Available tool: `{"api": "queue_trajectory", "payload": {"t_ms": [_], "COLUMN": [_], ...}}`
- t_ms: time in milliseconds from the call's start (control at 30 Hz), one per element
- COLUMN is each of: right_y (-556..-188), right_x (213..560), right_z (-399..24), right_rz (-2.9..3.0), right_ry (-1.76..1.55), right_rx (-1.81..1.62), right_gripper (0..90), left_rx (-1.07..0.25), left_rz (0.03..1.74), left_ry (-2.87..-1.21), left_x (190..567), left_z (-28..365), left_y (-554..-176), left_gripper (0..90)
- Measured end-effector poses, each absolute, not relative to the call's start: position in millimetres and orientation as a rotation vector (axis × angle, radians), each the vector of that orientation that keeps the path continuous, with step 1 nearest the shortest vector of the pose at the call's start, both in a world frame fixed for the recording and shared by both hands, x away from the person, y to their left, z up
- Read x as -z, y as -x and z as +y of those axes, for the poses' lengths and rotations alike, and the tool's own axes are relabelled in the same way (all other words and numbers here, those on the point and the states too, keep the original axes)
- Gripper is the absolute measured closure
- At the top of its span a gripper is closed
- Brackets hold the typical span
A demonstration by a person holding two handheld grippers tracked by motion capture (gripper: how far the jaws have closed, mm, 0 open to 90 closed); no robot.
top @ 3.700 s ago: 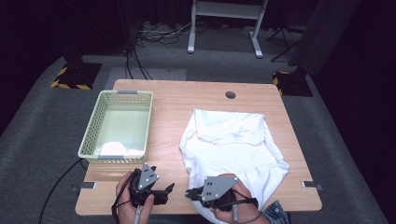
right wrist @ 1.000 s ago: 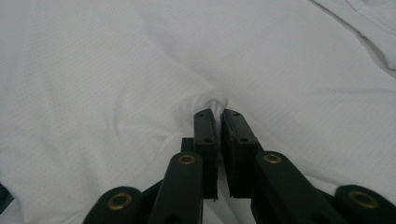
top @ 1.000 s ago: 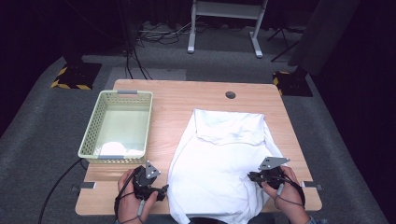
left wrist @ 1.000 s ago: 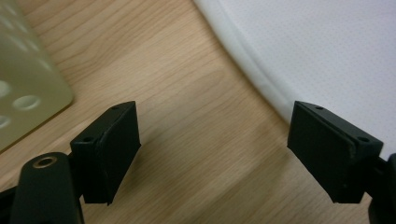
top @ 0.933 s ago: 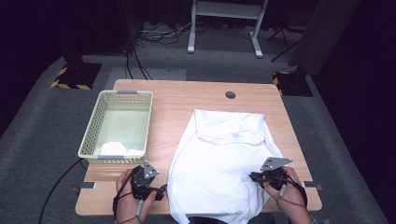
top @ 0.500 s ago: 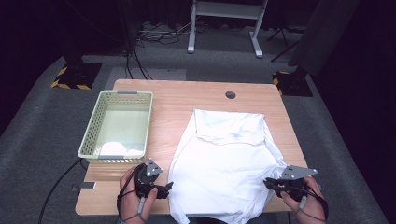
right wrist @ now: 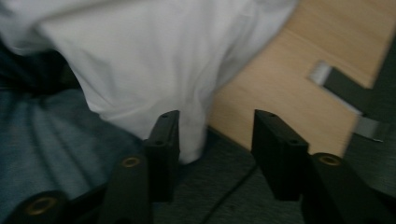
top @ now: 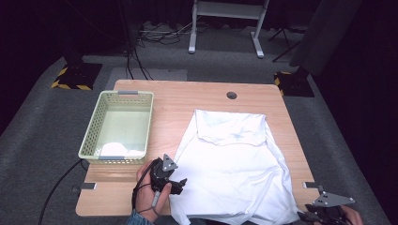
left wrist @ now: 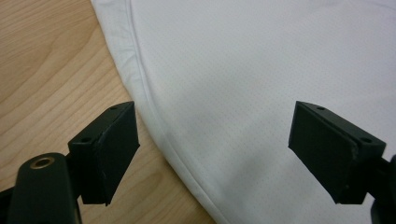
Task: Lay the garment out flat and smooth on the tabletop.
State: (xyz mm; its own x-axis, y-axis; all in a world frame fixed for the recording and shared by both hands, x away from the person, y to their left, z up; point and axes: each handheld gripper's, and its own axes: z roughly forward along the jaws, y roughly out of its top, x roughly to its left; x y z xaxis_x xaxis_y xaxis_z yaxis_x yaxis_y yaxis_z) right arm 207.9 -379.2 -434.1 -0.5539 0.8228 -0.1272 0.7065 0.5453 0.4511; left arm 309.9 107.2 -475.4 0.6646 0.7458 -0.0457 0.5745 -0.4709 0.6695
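A white shirt (top: 230,164) lies spread flat on the wooden table (top: 178,101), collar end folded over at the far side, hem hanging over the near edge. My left gripper (top: 179,183) hovers at the shirt's near left edge. In the left gripper view it (left wrist: 215,140) is open wide, one jaw over bare wood and the other over the shirt (left wrist: 261,70). My right gripper (top: 307,216) is off the table's near right corner. Its jaws have just been opening; in the right gripper view it (right wrist: 215,135) is open with nothing between the jaws, and the hanging hem (right wrist: 154,70) is beside the left jaw.
A pale green basket (top: 96,124) with a white cloth (top: 117,150) in it stands at the table's left. A round hole (top: 231,95) is at the far edge. Metal brackets (top: 312,185) stick out at the near corners. A cable (top: 56,187) trails over the grey carpet.
The right gripper let go of the shirt's right hem, opened, and moved right and nearer, past the table's corner. The shirt, bunched at first, now lies spread out. The left gripper shifted slightly.
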Motion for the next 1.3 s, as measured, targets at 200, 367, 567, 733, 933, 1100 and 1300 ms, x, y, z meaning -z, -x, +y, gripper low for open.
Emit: {"api": "queue_trajectory", "payload": {"t_ms": [200, 367, 567, 733, 933, 1100, 1300], "right_y": [-222, -251, -271, -315, -322, -321, -329], "right_x": [426, 433, 444, 475, 479, 480, 470], "right_z": [-368, -367, -373, -383, -399, -420, -415], "right_rz": [2.331, 2.286, 2.259, 2.259, 2.249, 2.207, 2.197], "right_ry": [-1.192, -1.188, -1.226, -1.281, -1.306, -1.351, -1.314], "right_rx": [-0.701, -0.770, -0.775, -0.700, -0.628, -0.576, -0.568], "right_gripper": [36.9, 36.3, 35.8, 36.0, 36.8, 37.8, 38.3], "left_rx": [-0.352, -0.375, -0.373, -0.362, -0.377, -0.437, -0.426], "left_rz": [1.017, 1.060, 1.082, 1.165, 1.181, 1.221, 1.182], "left_ry": [-2.211, -2.210, -2.253, -2.280, -2.285, -2.287, -2.218], "left_x": [472, 474, 479, 490, 489, 487, 478], "left_z": [106, 108, 108, 115, 124, 135, 132], "left_y": [-311, -318, -323, -332, -329, -323, -324], "left_gripper": [15.5, 15.6, 15.9, 16.1, 16.9, 17.0, 20.7]}}
